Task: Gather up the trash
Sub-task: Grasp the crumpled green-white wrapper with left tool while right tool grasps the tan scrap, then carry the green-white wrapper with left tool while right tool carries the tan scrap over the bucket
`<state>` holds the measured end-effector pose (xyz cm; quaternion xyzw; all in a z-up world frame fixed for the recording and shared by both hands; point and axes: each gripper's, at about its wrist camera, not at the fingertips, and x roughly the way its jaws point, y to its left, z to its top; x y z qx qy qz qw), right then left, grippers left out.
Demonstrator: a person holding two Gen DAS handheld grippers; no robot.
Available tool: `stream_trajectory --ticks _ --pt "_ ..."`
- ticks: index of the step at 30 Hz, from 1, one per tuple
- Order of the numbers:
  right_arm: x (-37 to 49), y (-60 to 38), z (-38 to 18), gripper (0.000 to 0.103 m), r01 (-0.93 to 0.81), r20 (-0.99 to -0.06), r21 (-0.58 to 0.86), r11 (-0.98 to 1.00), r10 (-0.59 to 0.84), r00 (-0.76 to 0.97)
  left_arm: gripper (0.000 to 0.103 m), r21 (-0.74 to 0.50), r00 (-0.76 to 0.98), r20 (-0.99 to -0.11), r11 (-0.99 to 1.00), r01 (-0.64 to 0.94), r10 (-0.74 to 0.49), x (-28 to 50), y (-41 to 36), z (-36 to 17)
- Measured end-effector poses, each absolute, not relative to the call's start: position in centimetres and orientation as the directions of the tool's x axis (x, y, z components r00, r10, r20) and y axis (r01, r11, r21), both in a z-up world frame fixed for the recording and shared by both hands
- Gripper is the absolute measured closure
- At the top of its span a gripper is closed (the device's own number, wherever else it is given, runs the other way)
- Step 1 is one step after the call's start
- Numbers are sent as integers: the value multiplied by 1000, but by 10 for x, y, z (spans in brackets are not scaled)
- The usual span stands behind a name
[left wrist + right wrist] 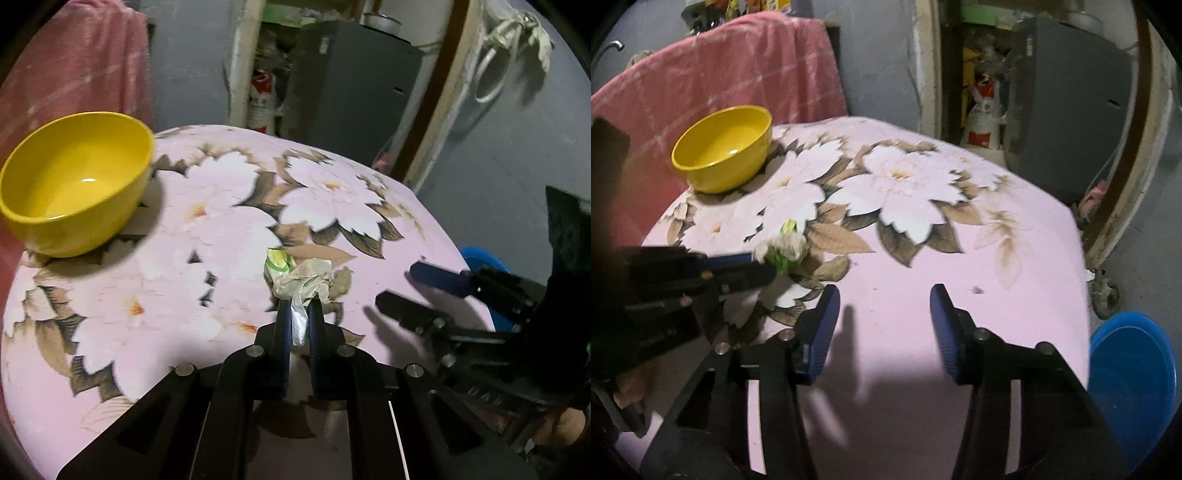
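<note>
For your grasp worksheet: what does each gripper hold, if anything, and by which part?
The left gripper pinches the crumpled wrapper by its near, twisted end. The right gripper is open and holds nothing.

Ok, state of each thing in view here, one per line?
Left gripper: shut on the crumpled wrapper.
Crumpled wrapper: pinched by one end, resting on the tablecloth.
Right gripper: open, nothing between the jaws.
Yellow bowl: upright, empty.
Blue basin: below the table edge, contents hidden.

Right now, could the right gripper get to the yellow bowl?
Probably yes. The right gripper is open with nothing between its fingers, and only flowered cloth lies between it and the bowl. The left gripper sits slightly aside.
</note>
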<state>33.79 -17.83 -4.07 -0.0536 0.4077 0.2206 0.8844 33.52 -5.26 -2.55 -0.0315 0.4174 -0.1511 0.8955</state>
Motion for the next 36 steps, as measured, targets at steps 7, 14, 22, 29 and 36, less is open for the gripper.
stream_trajectory --ticks 7,14,22,29,36 --pt "349 -149 -45 59 -513 -777 70 856 369 510 96 -188 639 -726 967 171 -254 333 -34 -20" --pt "356 -133 -49 74 -544 -797 19 839 341 499 96 -198 651 -719 970 144 -244 327 -23 -15" --pt "344 -141 -40 75 -533 -770 25 845 356 529 96 -202 673 -695 967 154 -252 319 -26 -5" --pt "314 -178 8 75 -463 -636 58 884 391 666 96 -199 725 -630 960 196 -278 304 -43 20" --pt "271 -216 67 75 -373 -446 35 927 349 824 96 -168 813 -484 946 278 -325 277 -78 64"
